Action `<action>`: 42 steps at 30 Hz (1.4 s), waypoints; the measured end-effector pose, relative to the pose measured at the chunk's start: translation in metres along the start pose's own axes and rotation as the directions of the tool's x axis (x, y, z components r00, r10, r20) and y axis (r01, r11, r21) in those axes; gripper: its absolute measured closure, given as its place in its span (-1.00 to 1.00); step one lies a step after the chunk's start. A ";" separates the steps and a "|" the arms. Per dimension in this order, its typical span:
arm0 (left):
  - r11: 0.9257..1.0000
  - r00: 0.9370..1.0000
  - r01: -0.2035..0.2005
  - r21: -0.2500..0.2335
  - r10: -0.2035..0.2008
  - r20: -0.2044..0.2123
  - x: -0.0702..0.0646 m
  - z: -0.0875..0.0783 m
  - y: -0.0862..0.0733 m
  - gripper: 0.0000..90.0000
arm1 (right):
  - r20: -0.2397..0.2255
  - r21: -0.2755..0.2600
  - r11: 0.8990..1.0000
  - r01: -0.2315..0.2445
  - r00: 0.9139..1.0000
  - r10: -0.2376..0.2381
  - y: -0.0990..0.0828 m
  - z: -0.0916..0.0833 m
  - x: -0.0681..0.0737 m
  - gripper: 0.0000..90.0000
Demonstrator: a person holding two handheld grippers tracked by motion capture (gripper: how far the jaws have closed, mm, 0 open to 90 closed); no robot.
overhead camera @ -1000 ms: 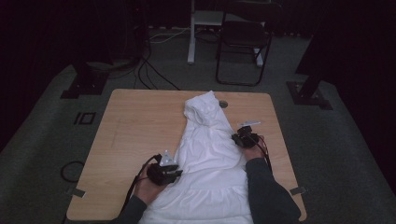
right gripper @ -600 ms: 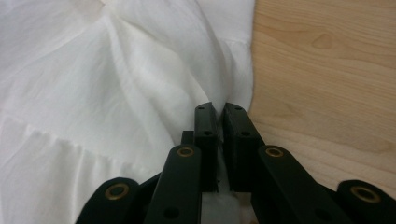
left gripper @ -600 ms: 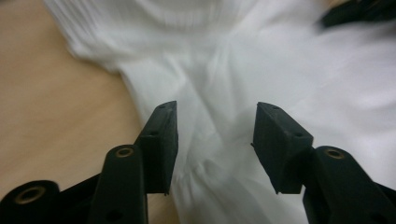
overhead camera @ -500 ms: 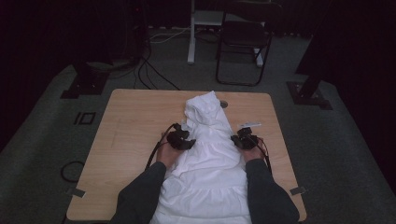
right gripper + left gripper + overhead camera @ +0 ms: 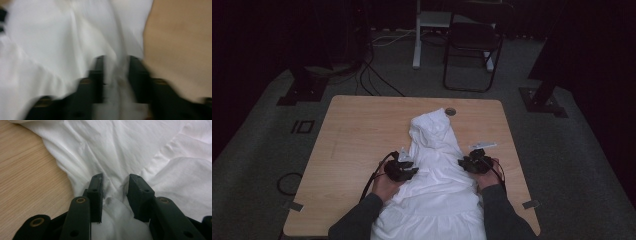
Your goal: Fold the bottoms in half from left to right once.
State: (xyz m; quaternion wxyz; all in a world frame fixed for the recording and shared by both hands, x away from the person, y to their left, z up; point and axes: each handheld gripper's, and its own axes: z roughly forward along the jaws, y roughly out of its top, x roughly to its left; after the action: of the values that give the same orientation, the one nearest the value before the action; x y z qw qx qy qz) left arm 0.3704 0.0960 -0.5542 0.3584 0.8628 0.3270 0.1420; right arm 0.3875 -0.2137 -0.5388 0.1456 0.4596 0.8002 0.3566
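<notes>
A white hooded garment [image 5: 437,195] lies flat on the wooden table [image 5: 357,130], hood [image 5: 432,127] pointing away from me. My left gripper [image 5: 408,167] rests on the garment's left edge below the hood. In the left gripper view its jaws [image 5: 115,180] stand apart over puckered cloth [image 5: 112,157]; they have just been closing, and the pads do not clamp the fabric. My right gripper [image 5: 465,162] sits on the garment's right edge. The right gripper view is blurred; the jaws [image 5: 116,61] have just been opening, with white cloth [image 5: 62,37] between them.
A round cable hole [image 5: 450,111] lies in the table just beyond the hood. Bare wood stretches to the left and far side. On the floor behind stand a dark chair [image 5: 472,40], stand bases [image 5: 297,92] and cables [image 5: 377,80].
The left hand went from the garment's lower left edge up beside the hood, then came back toward me a little. The right hand also slid toward me along the right edge.
</notes>
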 end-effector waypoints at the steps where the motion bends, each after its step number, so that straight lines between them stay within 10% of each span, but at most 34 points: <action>1: 1.000 1.000 0.000 0.002 0.000 0.001 0.000 0.001 0.001 0.43 | 0.015 -0.026 1.000 0.017 1.000 -0.017 0.006 -0.002 0.001 0.09; 6: 1.000 1.000 -0.008 0.004 0.008 -0.002 0.001 0.004 0.004 0.41 | 0.008 -0.105 0.983 0.153 0.988 -0.153 0.042 0.002 0.016 -0.14; 12: 1.000 1.000 0.000 -0.005 0.000 0.004 0.001 0.004 0.003 0.41 | -0.039 -0.033 0.957 0.288 0.957 -0.289 0.067 0.038 0.027 -0.19; 13: 1.000 1.000 0.000 -0.005 0.000 0.004 0.001 0.004 0.003 0.41 | -0.066 0.007 0.937 0.349 0.935 -0.348 0.073 0.050 0.027 0.17; 15: 1.000 1.000 0.002 -0.008 -0.002 0.003 0.001 0.004 0.003 0.41 | -0.068 0.015 0.922 0.386 0.921 -0.385 0.081 0.057 0.023 0.78; 18: 1.000 1.000 0.003 0.002 -0.003 0.002 0.000 0.003 0.003 0.41 | -0.013 0.006 0.939 0.344 0.939 -0.344 0.092 0.060 0.015 0.92; 20: 1.000 1.000 0.004 0.009 -0.004 0.005 -0.002 0.002 0.003 0.40 | 0.064 -0.059 0.976 0.208 0.977 -0.204 0.114 0.061 -0.012 0.94; 24: 1.000 0.999 -0.018 0.018 0.018 0.027 -0.010 -0.004 -0.002 0.40 | 0.063 -0.046 0.999 0.021 0.998 -0.018 0.121 0.079 -0.039 0.91; 30: 0.999 0.998 -0.047 0.016 0.046 0.052 -0.024 -0.018 -0.018 0.40 | 0.027 0.024 0.998 -0.057 0.998 0.057 0.097 0.103 -0.041 0.70; 42: 0.993 0.988 -0.104 0.063 0.095 0.121 -0.046 -0.047 -0.042 0.33 | 0.019 0.049 0.998 -0.035 0.999 0.035 0.047 0.059 -0.014 0.73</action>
State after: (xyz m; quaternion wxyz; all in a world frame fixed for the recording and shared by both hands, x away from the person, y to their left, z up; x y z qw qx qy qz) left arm 0.2940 0.1123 -0.5510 0.3396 0.8967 0.2665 0.0973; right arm 0.4584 -0.1847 -0.5483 0.1353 0.4803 0.7992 0.3351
